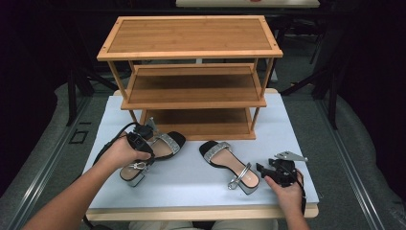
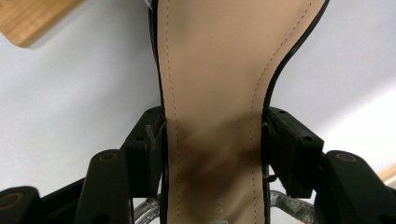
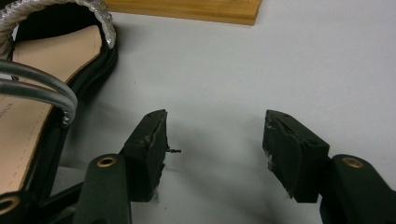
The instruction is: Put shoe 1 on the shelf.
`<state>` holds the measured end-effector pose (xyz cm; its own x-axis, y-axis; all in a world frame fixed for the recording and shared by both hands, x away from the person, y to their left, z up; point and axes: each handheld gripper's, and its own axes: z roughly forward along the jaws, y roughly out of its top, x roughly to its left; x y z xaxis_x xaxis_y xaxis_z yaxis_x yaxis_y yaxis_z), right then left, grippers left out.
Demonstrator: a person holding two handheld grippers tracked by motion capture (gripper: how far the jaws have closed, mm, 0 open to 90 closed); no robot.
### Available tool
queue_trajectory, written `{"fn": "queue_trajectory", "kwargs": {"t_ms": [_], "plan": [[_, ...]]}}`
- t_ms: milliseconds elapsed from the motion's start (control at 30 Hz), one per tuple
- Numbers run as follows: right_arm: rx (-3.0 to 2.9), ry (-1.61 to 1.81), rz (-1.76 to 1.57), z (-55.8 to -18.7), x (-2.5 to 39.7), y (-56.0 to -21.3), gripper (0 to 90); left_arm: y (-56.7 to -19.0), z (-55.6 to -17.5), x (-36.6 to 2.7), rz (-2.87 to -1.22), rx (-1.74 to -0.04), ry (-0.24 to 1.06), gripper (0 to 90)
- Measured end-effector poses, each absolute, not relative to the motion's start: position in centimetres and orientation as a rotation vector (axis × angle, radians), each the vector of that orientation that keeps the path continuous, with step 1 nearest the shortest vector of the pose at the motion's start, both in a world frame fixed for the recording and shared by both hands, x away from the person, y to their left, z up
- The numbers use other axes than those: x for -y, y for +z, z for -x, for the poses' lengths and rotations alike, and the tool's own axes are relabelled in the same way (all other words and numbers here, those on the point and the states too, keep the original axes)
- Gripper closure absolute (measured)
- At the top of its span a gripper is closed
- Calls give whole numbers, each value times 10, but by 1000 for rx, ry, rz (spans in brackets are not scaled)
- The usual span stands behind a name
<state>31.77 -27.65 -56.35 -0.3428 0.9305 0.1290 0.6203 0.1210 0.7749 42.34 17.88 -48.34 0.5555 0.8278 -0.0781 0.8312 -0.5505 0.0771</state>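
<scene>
Two black sandals with tan insoles and silver straps lie on the white table [image 1: 191, 187]. The left sandal [image 1: 163, 146] [image 2: 215, 60] points toward the rack. My left gripper [image 1: 145, 151] [image 2: 212, 126] straddles its narrow waist. One pad [image 2: 144, 149] sits against each sole edge, the jaws spread as wide as the right gripper's, and the sandal rests flat. The right sandal [image 1: 229, 164] [image 3: 42, 98] lies angled, heel toward me. My right gripper [image 1: 263, 168] [image 3: 215, 135] is open just right of that heel, with bare table between its jaws.
A three-tier wooden shoe rack [image 1: 191, 72] stands at the back of the table, its shelves bare. Its bottom board [image 3: 187, 9] lies just beyond both sandals. A hand holds each gripper from the near edge. Dark floor surrounds the table.
</scene>
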Motion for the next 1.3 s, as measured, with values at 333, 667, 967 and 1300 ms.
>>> {"fn": "queue_trajectory", "kwargs": {"t_ms": [333, 667, 967, 1300], "plan": [[-2014, 1093, -1511, -317, 277, -563, 397, -494, -444, -166, -2583, -1586, -48, 426], [-2016, 1097, -1512, -318, 277, -563, 397, -504, -451, -170, -2549, -1626, -34, 425], [-2016, 1094, -1510, -317, 277, -563, 396, -504, -449, -169, -2565, -1601, 3, 413], [-2017, 1095, -1511, -317, 277, -563, 397, -477, -434, -183, -2518, -1515, 12, 389]]}}
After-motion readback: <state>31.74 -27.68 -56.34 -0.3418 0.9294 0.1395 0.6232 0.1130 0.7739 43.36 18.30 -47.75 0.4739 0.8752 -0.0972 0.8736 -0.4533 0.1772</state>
